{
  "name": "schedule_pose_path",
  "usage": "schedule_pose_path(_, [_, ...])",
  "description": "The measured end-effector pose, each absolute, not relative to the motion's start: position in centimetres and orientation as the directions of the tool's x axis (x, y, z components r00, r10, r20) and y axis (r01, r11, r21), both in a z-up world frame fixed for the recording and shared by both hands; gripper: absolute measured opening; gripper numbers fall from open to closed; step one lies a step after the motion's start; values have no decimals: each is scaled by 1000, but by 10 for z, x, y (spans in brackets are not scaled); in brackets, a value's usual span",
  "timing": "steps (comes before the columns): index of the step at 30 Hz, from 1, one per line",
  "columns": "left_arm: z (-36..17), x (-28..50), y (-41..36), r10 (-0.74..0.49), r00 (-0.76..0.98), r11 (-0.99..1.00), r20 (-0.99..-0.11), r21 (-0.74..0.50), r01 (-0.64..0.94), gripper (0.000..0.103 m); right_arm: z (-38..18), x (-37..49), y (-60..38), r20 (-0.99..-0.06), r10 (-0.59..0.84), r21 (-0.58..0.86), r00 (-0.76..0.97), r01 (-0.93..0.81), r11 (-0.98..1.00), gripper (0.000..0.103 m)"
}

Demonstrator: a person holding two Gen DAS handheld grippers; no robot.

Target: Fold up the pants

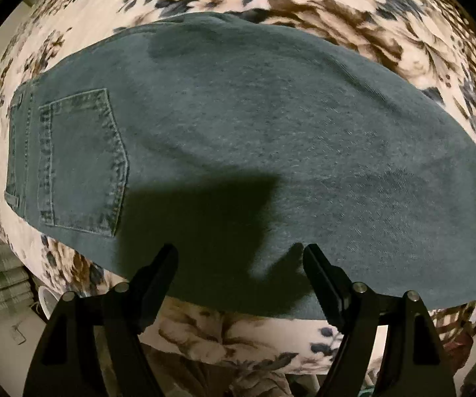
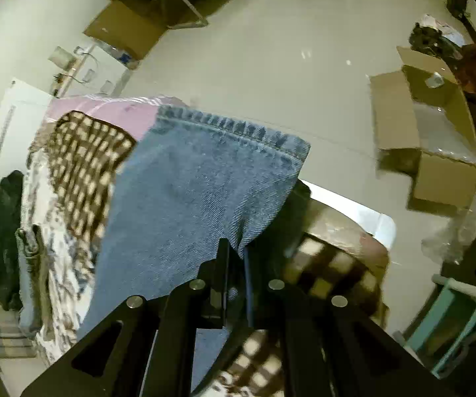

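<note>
Jeans (image 1: 238,152) lie flat on the floral bedspread (image 1: 353,3) just ahead of the released left fingers (image 1: 241,258). Right fingers (image 2: 236,254) are clenched on the hem end (image 2: 224,129), so looks like the fold-over step; next I'd carry it toward the waistband.

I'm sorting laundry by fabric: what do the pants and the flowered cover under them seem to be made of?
The pants look like denim, probably cotton: blue twill weave, a faded matte surface, and doubled stitching around the back pocket and along the hem. The flowered cover looks like a soft woven or plush textile with a printed floral pattern; its fibre can't be told from here.
</note>
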State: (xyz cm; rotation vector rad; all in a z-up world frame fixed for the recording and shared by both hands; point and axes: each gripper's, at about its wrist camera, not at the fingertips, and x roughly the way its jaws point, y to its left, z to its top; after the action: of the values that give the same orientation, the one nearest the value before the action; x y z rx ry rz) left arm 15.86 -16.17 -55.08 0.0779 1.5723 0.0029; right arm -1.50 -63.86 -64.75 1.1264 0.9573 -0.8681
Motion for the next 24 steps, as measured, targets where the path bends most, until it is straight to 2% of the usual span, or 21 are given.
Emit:
schedule_pose_path(5, [-548,162,-144,35,9,999,-999,35,20,77,-675,-17,-642,-958,-48,267,281,944,192,8])
schedule_pose_path(7, [-547,164,-130,19,12,1000,-1000,19,-7,77,-685,-11,-644,-965,4,256,260,945,205,12])
schedule_pose_path(8, [-545,164,-120,11,13,1000,-1000,10,-20,77,-685,-11,-644,-967,21,253,254,947,196,16])
schedule_pose_path(10, [-538,163,-96,-8,24,998,-1000,-9,-65,77,-677,-12,-638,-959,68,284,276,940,188,32])
schedule_pose_path(11, [-536,164,-84,-19,27,996,-999,-21,-83,77,-671,-8,-632,-954,80,299,289,935,189,51])
schedule_pose_path(12, [-532,163,-67,-34,30,993,-999,-37,-110,77,-664,-7,-624,-948,88,318,306,928,197,58])
schedule_pose_path(17, [-518,154,25,-46,61,967,-997,-60,-249,77,-652,12,-546,-907,235,405,349,878,256,59])
schedule_pose_path(21, [-526,152,106,-8,77,917,-997,-38,-397,77,-675,29,-470,-866,356,449,352,861,241,59])
schedule_pose_path(24, [-549,147,156,-56,64,836,-996,-82,-542,77,-694,34,-437,-860,380,439,340,873,212,59])
